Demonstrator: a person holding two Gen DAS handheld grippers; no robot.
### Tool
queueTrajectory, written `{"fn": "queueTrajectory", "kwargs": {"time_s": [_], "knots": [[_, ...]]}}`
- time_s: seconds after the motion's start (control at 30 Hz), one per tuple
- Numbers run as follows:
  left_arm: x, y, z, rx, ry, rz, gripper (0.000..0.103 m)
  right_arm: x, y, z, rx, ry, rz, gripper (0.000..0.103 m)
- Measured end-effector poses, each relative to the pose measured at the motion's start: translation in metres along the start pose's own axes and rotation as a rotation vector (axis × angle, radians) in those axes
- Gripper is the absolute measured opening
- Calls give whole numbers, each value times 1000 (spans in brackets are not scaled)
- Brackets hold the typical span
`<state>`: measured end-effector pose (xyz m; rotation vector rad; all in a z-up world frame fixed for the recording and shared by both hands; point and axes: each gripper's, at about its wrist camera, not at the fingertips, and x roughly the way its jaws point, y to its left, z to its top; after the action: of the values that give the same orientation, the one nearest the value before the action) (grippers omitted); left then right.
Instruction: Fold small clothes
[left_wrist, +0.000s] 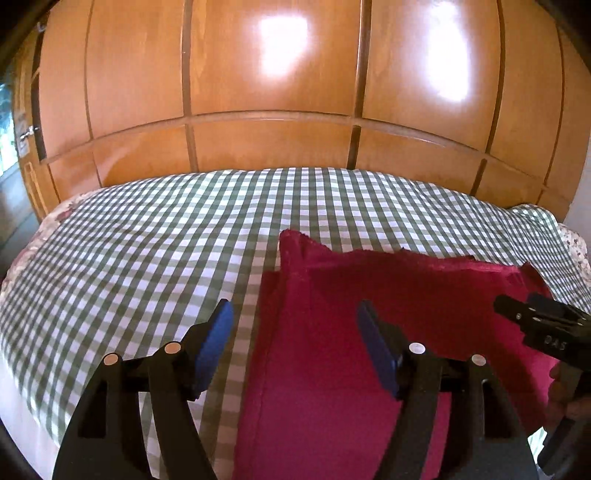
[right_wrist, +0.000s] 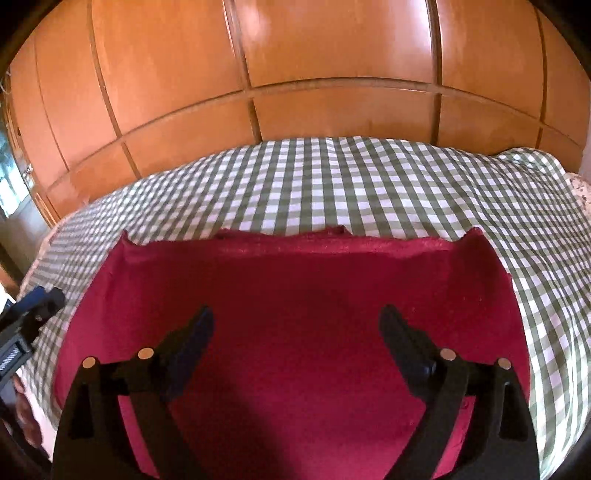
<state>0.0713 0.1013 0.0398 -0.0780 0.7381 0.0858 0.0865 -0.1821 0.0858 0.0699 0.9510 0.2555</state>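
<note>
A dark red garment (left_wrist: 369, 295) lies folded flat on the green-and-white checked bedcover (left_wrist: 147, 240), its doubled far edge slightly raised. My left gripper (left_wrist: 295, 314) hovers open above the garment's left edge, blue pads apart, nothing between them. In the right wrist view the same red garment (right_wrist: 295, 295) fills the middle, and my right gripper (right_wrist: 297, 321) stands wide open above it, holding nothing. The right gripper's tip (left_wrist: 532, 314) shows at the right of the left wrist view; the left gripper's body (right_wrist: 29, 310) shows at the left edge of the right wrist view.
A wall of glossy wooden wardrobe doors (left_wrist: 277, 92) stands close behind the bed. The checked cover (right_wrist: 369, 184) stretches to the left of and beyond the garment. A floral sheet (left_wrist: 576, 247) peeks out at the bed's right edge.
</note>
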Motion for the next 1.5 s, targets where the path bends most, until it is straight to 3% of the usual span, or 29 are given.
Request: {"fn": "queueTrajectory", "kwargs": {"time_s": [0.17, 0.23, 0.4, 0.67, 0.83, 0.93, 1.03, 1.1, 1.2, 1.27, 1.33, 1.4, 1.5], "knots": [[-2, 5, -5, -17, 11, 4, 68, 20, -25, -17, 64, 74, -42, 92], [-1, 8, -8, -24, 21, 5, 68, 23, -34, -24, 85, 37, -5, 93], [4, 23, -19, -44, 63, 47, 68, 27, -28, -26, 56, 24, -26, 97], [-2, 76, -44, -174, 142, 42, 68, 24, -28, -30, 55, 7, -17, 98], [-5, 86, -66, -155, 198, 60, 68, 24, -29, -31, 54, 0, -13, 99], [-1, 87, -74, -114, 238, 144, 56, 24, -29, -31, 55, -4, -10, 99], [-11, 95, -69, -197, 213, 75, 56, 24, -29, -32, 56, -7, -7, 99], [-22, 94, -58, -221, 148, 39, 56, 24, -29, -32, 55, -8, -7, 99], [-29, 69, -36, -155, 71, -31, 56, 24, -30, -32, 53, -11, -5, 99], [-22, 49, -27, -103, 60, -68, 56, 24, -30, -32, 53, -12, -4, 99], [-9, 30, -22, -51, 65, -86, 56, 24, -29, -33, 53, -13, -4, 99], [18, 12, -22, 25, 98, -38, 56, 24, -29, -33, 55, -14, -4, 99], [57, 16, -35, -30, 227, -12, 56, 24, -29, -33, 51, -16, -1, 99]]}}
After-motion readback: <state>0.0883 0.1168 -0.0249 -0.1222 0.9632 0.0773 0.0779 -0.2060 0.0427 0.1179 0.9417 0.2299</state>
